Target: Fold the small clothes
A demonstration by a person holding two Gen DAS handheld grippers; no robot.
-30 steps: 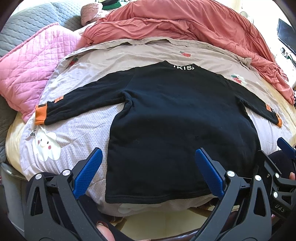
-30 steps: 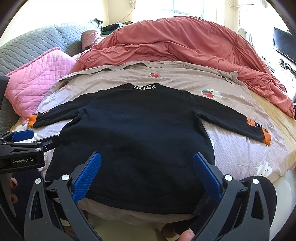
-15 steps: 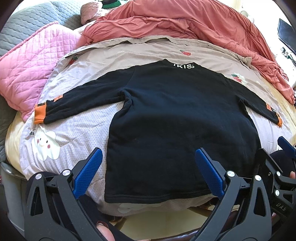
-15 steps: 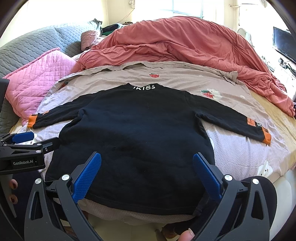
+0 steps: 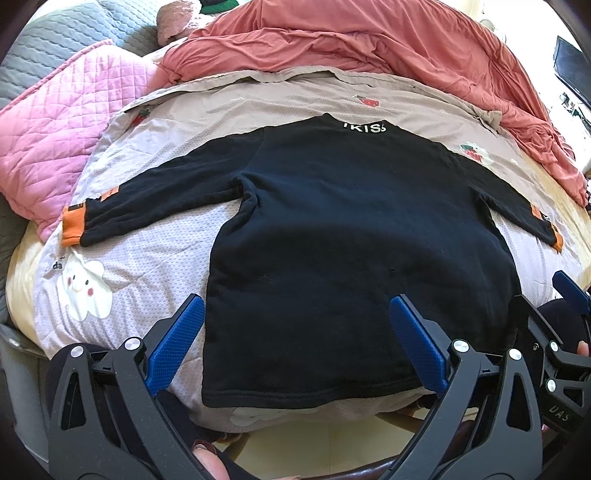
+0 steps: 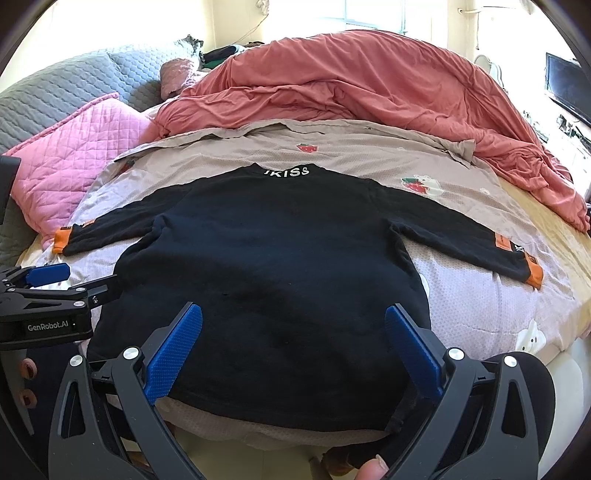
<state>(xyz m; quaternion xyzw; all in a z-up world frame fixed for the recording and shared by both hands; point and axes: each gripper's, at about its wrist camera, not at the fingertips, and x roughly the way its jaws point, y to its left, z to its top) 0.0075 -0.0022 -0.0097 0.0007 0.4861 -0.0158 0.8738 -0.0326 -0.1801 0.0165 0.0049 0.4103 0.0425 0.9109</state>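
One black sweatshirt [image 5: 351,240] lies spread flat on the bed [image 5: 155,236], near its front edge, collar away, both sleeves out, two orange cuffs, one at each sleeve end; two claws hover over its hem, the left claw [image 5: 295,339] spread wide and grasping nothing, the right claw [image 6: 293,343] likewise released; the bed carries a printed mauve sheet, one pink quilted pillow [image 5: 48,140] at the left, one rumpled coral duvet [image 6: 369,88] behind; only the right wrist view shows the bright window [image 6: 373,14]; both views catch a dark screen [image 6: 567,88] at right.
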